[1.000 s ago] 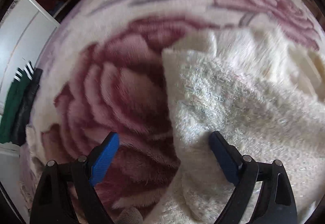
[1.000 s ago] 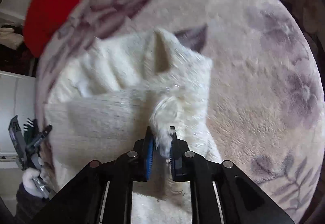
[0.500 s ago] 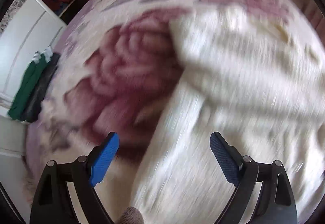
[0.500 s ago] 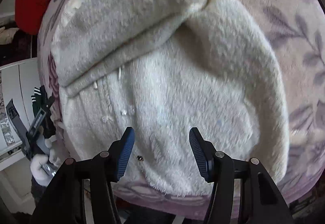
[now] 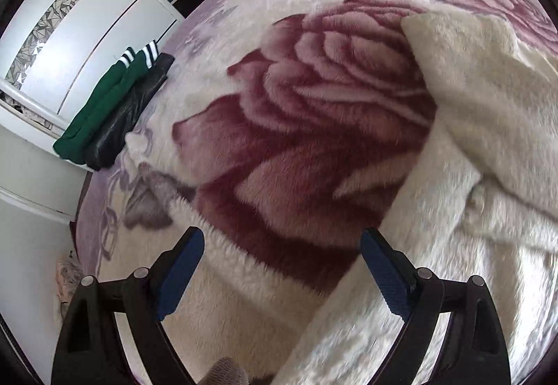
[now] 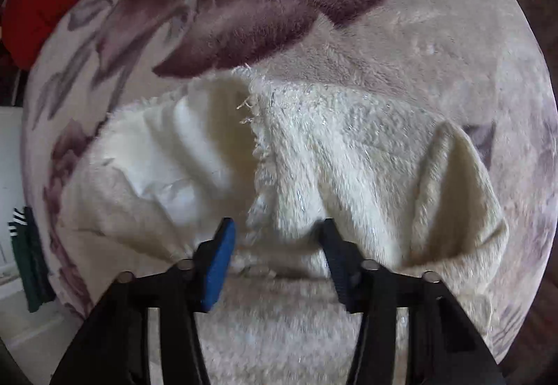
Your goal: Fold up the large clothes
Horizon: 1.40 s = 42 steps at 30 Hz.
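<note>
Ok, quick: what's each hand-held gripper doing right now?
Left hand-held gripper: open, holding nothing.
Right hand-held gripper: closing, cream garment between its jaws, not yet clamped.

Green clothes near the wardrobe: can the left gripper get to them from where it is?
Probably yes. The left gripper is open and empty, and only bare flowered blanket lies between it and the green clothes.

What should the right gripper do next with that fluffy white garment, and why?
Probably finish pinching the fold: the right gripper is closing with a raised ridge of the garment between its jaws, not yet clamped. The left gripper hangs open over the blanket, holding nothing.
</note>
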Each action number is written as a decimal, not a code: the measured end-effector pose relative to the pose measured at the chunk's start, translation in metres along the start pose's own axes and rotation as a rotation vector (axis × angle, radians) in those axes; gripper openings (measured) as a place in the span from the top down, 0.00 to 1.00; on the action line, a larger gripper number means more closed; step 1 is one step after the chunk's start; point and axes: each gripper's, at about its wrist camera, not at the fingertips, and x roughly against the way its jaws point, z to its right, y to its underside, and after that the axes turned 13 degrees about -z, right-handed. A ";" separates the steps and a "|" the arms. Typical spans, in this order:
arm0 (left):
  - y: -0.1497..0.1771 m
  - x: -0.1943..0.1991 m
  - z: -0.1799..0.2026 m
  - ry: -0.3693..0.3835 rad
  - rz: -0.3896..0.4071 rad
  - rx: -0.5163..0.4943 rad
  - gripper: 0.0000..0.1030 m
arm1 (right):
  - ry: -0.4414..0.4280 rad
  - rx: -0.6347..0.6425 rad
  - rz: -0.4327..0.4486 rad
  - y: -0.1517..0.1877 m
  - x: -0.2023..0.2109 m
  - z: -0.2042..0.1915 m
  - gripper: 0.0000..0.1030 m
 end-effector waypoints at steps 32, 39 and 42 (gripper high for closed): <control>-0.148 0.008 0.039 0.060 0.062 -0.004 0.08 | -0.115 0.260 -0.205 0.006 -0.054 -0.084 0.59; -0.140 0.007 0.035 0.070 0.057 0.001 0.08 | 0.026 0.334 0.013 0.035 -0.026 -0.110 0.95; -0.138 0.008 0.032 0.080 0.057 0.009 0.08 | 0.054 0.328 0.108 0.029 -0.007 -0.111 0.96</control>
